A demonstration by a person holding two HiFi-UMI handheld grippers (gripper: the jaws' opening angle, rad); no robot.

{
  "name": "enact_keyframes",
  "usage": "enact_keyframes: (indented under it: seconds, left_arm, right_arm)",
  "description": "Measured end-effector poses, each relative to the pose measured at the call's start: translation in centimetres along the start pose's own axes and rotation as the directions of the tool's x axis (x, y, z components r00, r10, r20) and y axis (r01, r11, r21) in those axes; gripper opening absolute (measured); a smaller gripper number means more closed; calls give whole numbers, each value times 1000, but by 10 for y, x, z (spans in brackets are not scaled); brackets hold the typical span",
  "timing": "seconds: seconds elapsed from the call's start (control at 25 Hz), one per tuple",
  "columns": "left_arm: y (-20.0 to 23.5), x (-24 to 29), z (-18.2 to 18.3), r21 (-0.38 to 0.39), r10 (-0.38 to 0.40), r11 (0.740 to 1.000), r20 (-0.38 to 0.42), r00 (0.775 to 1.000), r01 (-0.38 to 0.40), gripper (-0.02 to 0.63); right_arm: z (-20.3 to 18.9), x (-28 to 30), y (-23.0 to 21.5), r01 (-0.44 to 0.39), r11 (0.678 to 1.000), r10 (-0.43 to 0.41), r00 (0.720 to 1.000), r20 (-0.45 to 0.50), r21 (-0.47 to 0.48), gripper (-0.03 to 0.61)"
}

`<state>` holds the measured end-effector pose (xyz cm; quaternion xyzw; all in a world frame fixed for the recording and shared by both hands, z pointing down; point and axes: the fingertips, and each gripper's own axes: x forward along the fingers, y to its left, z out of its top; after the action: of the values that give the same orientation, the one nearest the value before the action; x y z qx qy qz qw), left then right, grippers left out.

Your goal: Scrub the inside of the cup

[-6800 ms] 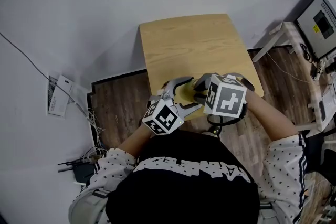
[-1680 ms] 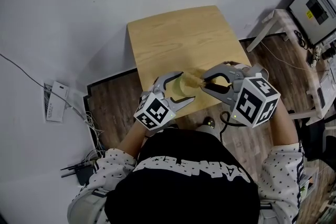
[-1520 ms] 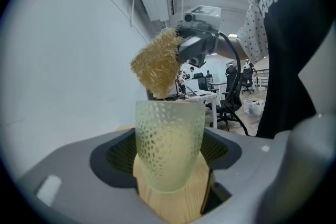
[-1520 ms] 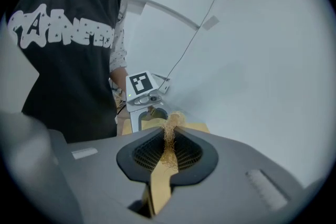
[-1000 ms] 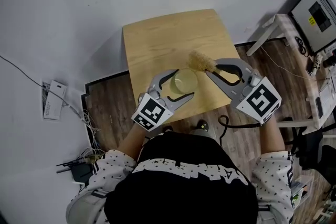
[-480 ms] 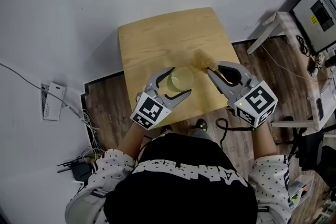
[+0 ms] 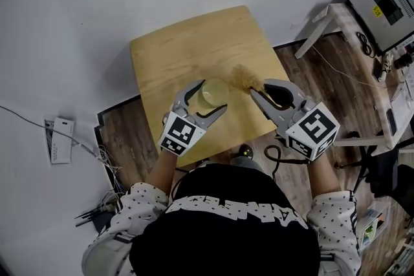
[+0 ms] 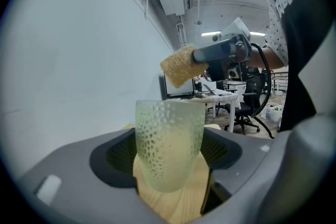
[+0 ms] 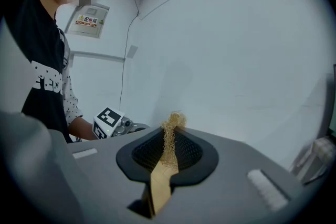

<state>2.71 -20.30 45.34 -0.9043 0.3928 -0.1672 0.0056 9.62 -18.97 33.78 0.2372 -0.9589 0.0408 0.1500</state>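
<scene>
Withdrawn from the cup (image 7: 215, 91) since the earlier head views, the scrubber (image 7: 244, 77) now stands just beside the rim on the cup's right, its fibrous head apart from the glass. Over the same interval, both hands carry their loads from close to the person's body out over the bench (image 7: 187, 48). The left hand-held gripper (image 7: 210, 97) is clamped on the cup's dimpled wall, one pad on each side, with the jaws set wide to take the cup's width. The cup is near upright with its mouth open upward, above the near part of the bench. Whether its base touches the wood cannot be determined from any view. The right hand-held gripper (image 7: 260, 87) is pinched on the flat wooden handle of the scrubber, and the head projects past the jaw tips toward the cup. The left gripper view confirms that the head is above and behind the rim, not inside. Judgement: the scrubbing stroke is interrupted or complete. If further scrubbing is required, the head needs re-entry through the mouth while the left grip holds the cup steady.
</scene>
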Motion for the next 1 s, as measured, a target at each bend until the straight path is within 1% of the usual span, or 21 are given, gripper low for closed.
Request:
enact_keyframes:
  seconds: [0.24, 0.64, 1.0]
  left_arm:
    - [11, 16, -12, 6, 8, 1000, -13, 1000, -8, 365]
    - [26, 39, -44, -22, 19, 1000, -52, 998, -20, 365]
    - [40, 59, -69, -85, 30, 996, -67, 997, -36, 365]
  right_arm:
    - [-6, 1, -8, 28, 998, -29, 1000, 8, 61, 55]
    - [-19, 1, -13, 75, 992, -73, 997, -25, 103, 55]
    - [-26, 0, -17, 123, 984, -117, 992, -50, 127, 55]
